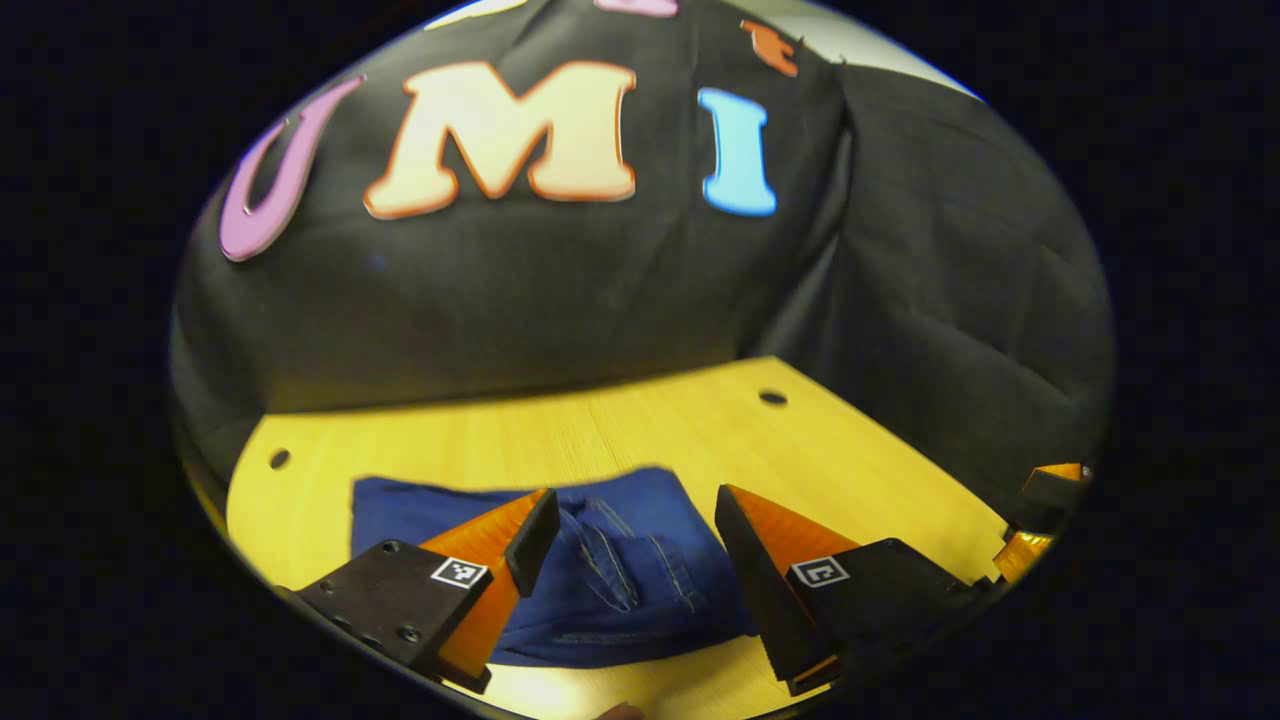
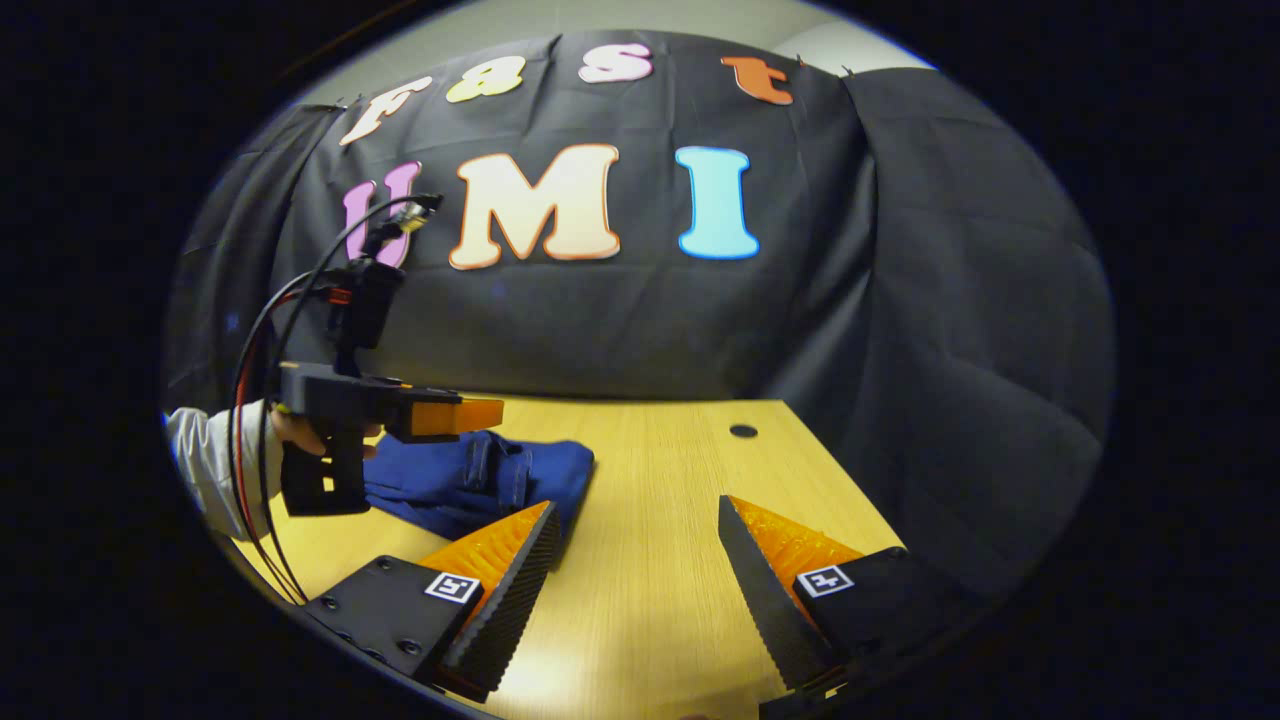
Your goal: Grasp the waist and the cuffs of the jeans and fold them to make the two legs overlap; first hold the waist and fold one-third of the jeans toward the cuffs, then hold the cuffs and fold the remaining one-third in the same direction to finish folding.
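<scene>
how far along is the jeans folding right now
Looks finished or nearly so: the jeans lie on the table as a compact folded bundle. Nothing is in hand; the left gripper and right gripper are both open above the table. At most, tidying the bundle remains.

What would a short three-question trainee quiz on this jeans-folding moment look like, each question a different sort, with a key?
1. True or false: the left claw is clamped on the jeans.
2. Multiple choice: in the right gripper view, the right claw is over A) the jeans, B) bare wooden table, C) the black cloth wall.
3. Fill in: in the right gripper view, the left claw, held by a hand in a light sleeve, hangs above the ____.

Key
1. False. Its fingers stand apart, with the bundled jeans seen between them.
2. B. The right claw is open over bare wood, the jeans off to its left.
3. jeans
</scene>
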